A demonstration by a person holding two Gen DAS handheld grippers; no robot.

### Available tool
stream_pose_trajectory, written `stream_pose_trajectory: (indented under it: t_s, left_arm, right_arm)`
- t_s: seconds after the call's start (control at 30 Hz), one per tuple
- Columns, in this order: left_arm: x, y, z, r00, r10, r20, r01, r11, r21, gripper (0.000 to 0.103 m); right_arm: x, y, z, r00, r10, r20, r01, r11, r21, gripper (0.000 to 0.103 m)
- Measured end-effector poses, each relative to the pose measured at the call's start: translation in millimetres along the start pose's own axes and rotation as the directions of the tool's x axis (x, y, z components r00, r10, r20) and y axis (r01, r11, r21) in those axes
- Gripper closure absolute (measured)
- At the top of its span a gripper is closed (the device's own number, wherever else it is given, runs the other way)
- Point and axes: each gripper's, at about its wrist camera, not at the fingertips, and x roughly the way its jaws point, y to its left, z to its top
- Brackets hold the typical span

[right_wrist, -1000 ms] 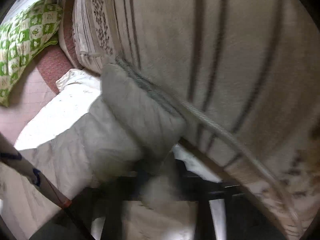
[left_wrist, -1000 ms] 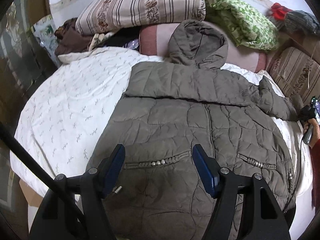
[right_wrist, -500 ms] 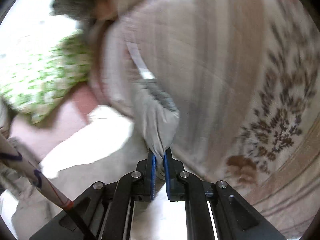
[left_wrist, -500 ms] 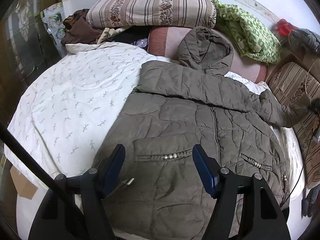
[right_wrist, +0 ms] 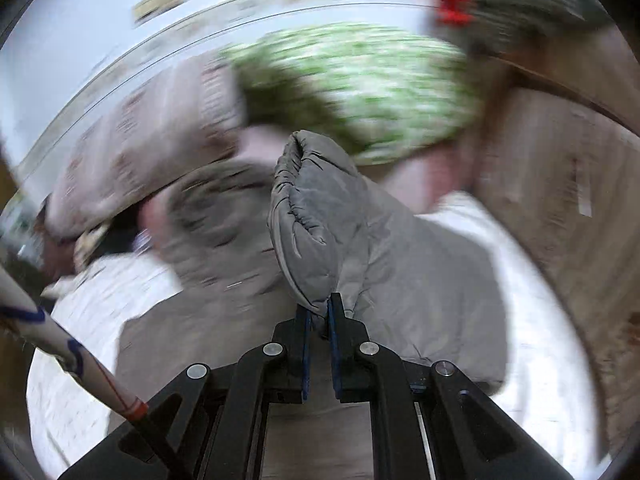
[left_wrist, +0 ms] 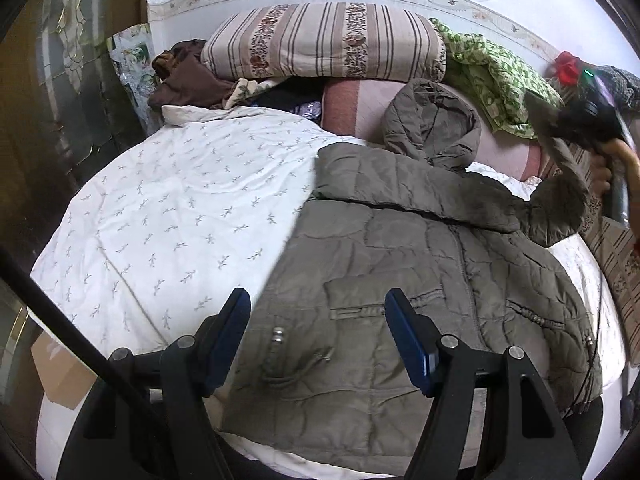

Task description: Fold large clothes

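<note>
An olive quilted hooded jacket (left_wrist: 420, 264) lies front up on the white bed, hood toward the pillows. My left gripper (left_wrist: 318, 332) is open above the jacket's lower left hem and holds nothing. My right gripper (right_wrist: 319, 312) is shut on the cuff of the jacket's right sleeve (right_wrist: 316, 236) and holds it lifted off the bed. In the left wrist view the right gripper (left_wrist: 560, 140) shows at the far right with the sleeve (left_wrist: 560, 204) hanging from it.
A white patterned duvet (left_wrist: 180, 208) covers the bed. A striped pillow (left_wrist: 320, 44), a pink cushion (left_wrist: 360, 108), a green blanket (left_wrist: 500, 76) and brown clothes (left_wrist: 184, 76) lie at the head. A striped cushion (left_wrist: 612, 252) is at the right edge.
My right gripper has lifted the sleeve cuff up off the bed and swung it toward the jacket's middle. My left gripper has drawn back and risen slightly, still open.
</note>
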Motion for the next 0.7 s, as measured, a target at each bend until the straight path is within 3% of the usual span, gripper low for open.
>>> stream_pose_trajectory:
  t_s: [0.27, 0.4, 0.7]
  left_arm:
    - [11, 36, -4, 1.000, 0.008, -0.001, -0.008, 0.998, -0.056, 0.034]
    - [23, 55, -7, 1.000, 0.008, -0.020, -0.009, 0.996, -0.087, 0.034]
    - [49, 74, -12, 0.998, -0.008, -0.070, -0.002, 0.989, -0.145, 0.034]
  right_arm:
    - [67, 161, -57, 0.975, 0.164, -0.152, -0.192, 0.962, -0.195, 0.095]
    - [110, 213, -93, 0.958, 0.162, -0.237, -0.223, 0.941, -0.256, 0.095]
    - [176, 269, -138, 0.941, 0.075, -0.329, -0.210, 0.893, -0.398, 0.095]
